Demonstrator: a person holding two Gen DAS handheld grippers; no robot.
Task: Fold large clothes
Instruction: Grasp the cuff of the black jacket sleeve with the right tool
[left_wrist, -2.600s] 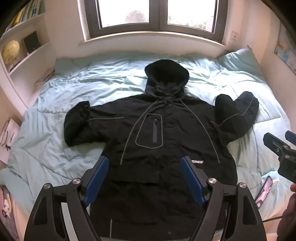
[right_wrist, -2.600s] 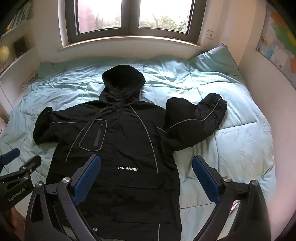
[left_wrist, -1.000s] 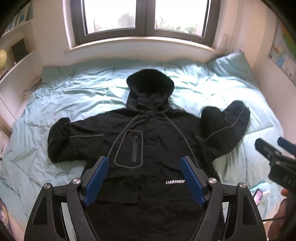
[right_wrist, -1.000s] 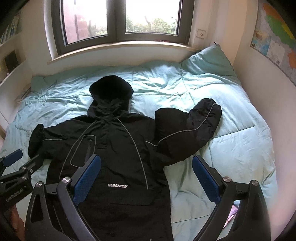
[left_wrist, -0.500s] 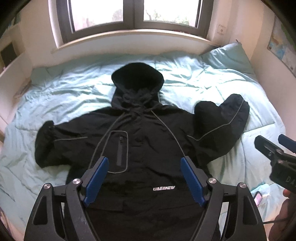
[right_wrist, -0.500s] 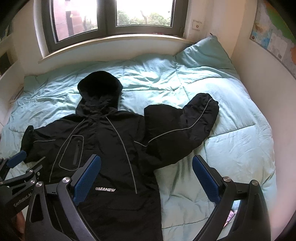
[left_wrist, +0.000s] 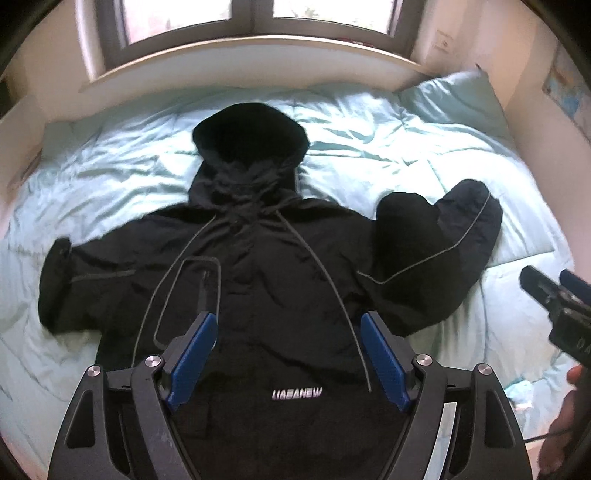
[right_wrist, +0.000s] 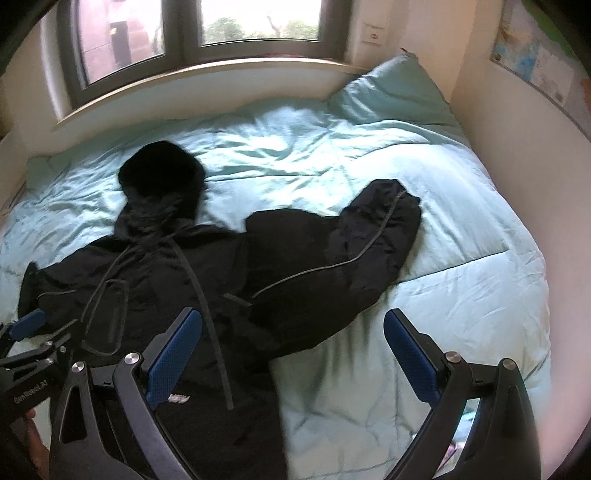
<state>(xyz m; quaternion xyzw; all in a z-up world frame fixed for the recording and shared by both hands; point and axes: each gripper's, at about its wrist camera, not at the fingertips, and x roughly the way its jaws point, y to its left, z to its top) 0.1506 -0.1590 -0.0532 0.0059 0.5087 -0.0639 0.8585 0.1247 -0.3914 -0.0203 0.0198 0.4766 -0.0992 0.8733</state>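
Since the earlier frames both grippers have swung to the right and moved in over the bed, so the black hooded jacket (left_wrist: 266, 295) now fills more of each view and its right sleeve has come toward the middle of the right wrist picture. The jacket lies face up and spread on the pale blue duvet (left_wrist: 388, 140), hood at the far end toward the window. At the left, the left sleeve (left_wrist: 70, 284) lies stretched out flat; in the middle, the left gripper (left_wrist: 288, 354) hovers over the chest with its jaws wide apart and nothing between them. At the right, the right sleeve (right_wrist: 332, 258) is doubled back on itself, and the right gripper (right_wrist: 291, 354) hangs near it, jaws likewise spread and empty. To fold well, I would judge it best to take that sleeve by its cuff edge, pinch one layer only, and lay it across the chest without dragging the body askew
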